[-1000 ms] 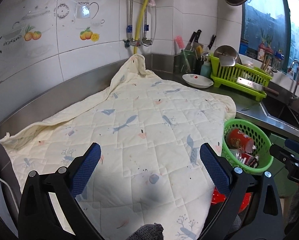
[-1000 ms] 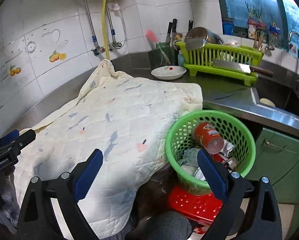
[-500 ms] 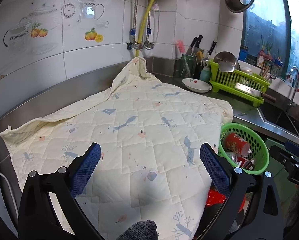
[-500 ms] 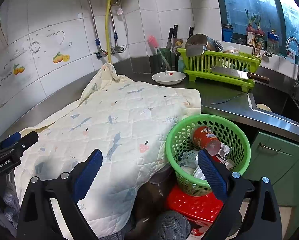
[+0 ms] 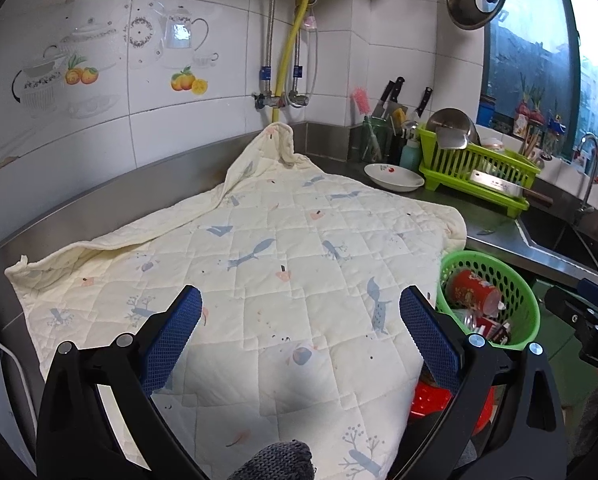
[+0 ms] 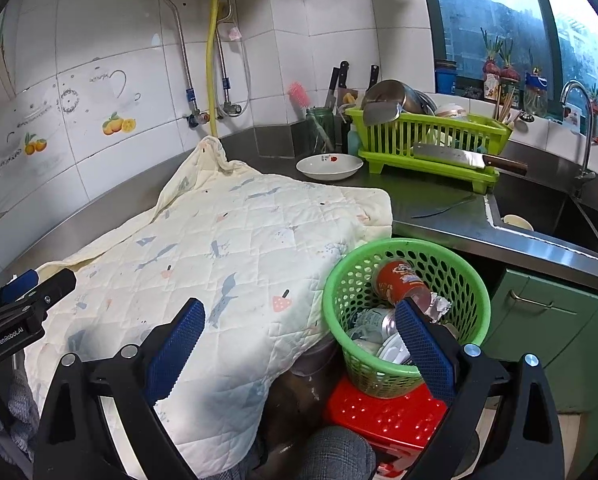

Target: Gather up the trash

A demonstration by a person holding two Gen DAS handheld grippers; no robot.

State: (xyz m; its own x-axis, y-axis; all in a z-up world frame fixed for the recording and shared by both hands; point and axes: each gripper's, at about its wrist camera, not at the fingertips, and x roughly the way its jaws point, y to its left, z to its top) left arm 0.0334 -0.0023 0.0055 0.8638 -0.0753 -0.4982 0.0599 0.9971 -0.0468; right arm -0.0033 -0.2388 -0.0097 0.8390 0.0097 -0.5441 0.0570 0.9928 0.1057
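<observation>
A round green basket (image 6: 475,284) (image 5: 519,292) stands on a red stool (image 6: 379,412) beside the counter. It holds a red can (image 6: 403,282) (image 5: 473,289), crumpled foil and other wrappers. A cream quilted cloth (image 5: 267,272) (image 6: 219,264) covers the counter and hangs over its front edge; no loose trash shows on it. My left gripper (image 5: 299,332) hovers open above the cloth, nothing between its blue pads. My right gripper (image 6: 301,340) is open too, held back over the cloth's edge, its right pad in front of the basket.
A white bowl (image 6: 329,167), a green dish rack (image 6: 431,140) with a cleaver (image 6: 467,159), a knife jar and a sink (image 6: 559,220) with tap lie at the back right. Green cabinets (image 6: 547,320) stand under the counter. Tiled walls close the left and back.
Both grippers have drawn back and up, so the cloth and basket look smaller and farther. Both stayed open; nothing was picked up or dropped.
</observation>
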